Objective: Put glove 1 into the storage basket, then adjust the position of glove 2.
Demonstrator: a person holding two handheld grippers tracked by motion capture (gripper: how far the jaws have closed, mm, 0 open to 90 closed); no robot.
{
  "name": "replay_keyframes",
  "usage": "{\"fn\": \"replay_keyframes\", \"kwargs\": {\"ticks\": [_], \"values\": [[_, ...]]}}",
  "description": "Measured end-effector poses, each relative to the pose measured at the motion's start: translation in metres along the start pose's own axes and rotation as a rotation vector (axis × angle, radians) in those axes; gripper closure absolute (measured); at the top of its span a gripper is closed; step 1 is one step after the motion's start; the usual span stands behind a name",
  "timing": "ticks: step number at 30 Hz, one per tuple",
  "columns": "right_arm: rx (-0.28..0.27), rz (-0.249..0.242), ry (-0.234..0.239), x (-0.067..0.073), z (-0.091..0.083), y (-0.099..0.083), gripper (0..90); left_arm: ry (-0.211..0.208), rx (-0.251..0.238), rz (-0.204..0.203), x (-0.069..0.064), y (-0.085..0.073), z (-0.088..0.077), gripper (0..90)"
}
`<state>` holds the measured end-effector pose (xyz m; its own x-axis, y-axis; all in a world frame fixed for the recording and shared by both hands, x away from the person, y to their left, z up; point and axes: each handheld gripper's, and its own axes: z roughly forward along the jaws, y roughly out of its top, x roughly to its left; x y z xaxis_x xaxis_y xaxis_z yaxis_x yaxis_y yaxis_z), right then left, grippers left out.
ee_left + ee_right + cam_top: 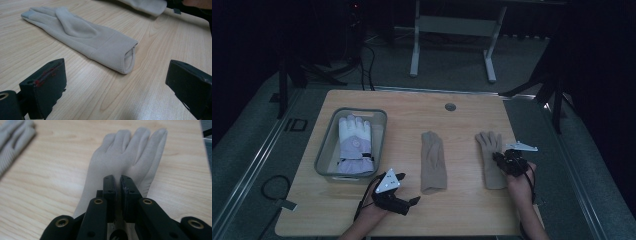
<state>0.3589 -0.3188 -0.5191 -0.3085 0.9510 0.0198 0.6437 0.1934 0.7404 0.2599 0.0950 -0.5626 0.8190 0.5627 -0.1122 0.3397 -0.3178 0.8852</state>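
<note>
Two beige gloves lie flat on the wooden table (412, 107). The middle glove (433, 162) has its cuff toward me. My left gripper (414, 202) rests near the front edge, just left of that cuff. In the left gripper view its jaws stand wide apart, open (116, 67), with the cuff of the middle glove (82, 35) lying a little ahead of them. My right gripper (498, 159) sits over the right glove (488, 150). In the right gripper view it (118, 179) is shut on a pinched fold of this glove (125, 152) near the palm.
A grey basket (326, 145) at the table's left holds a white and lavender padded glove (354, 145). A round cable hole (450, 107) sits near the far edge. Behind the table stands a white desk frame (452, 30).
</note>
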Motion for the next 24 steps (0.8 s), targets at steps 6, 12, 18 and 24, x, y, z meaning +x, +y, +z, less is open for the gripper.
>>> {"fn": "replay_keyframes", "kwargs": {"ticks": [6,12,18,24], "values": [[-0.034,0.009,-0.012,0.015,-0.013,0.019,83.4,0.000,0.001,0.002,-0.001,0.000,0.000,3.2],[-0.087,0.018,-0.027,0.033,-0.029,0.043,83.4,0.000,0.001,0.004,-0.001,0.000,-0.001,3.2],[-0.116,0.035,-0.008,0.052,-0.038,0.056,83.3,0.001,0.002,0.005,-0.001,0.000,-0.001,3.2],[-0.139,0.030,0.018,0.080,-0.037,0.065,83.2,0.000,0.003,0.006,-0.001,0.000,0.000,3.2]]}}
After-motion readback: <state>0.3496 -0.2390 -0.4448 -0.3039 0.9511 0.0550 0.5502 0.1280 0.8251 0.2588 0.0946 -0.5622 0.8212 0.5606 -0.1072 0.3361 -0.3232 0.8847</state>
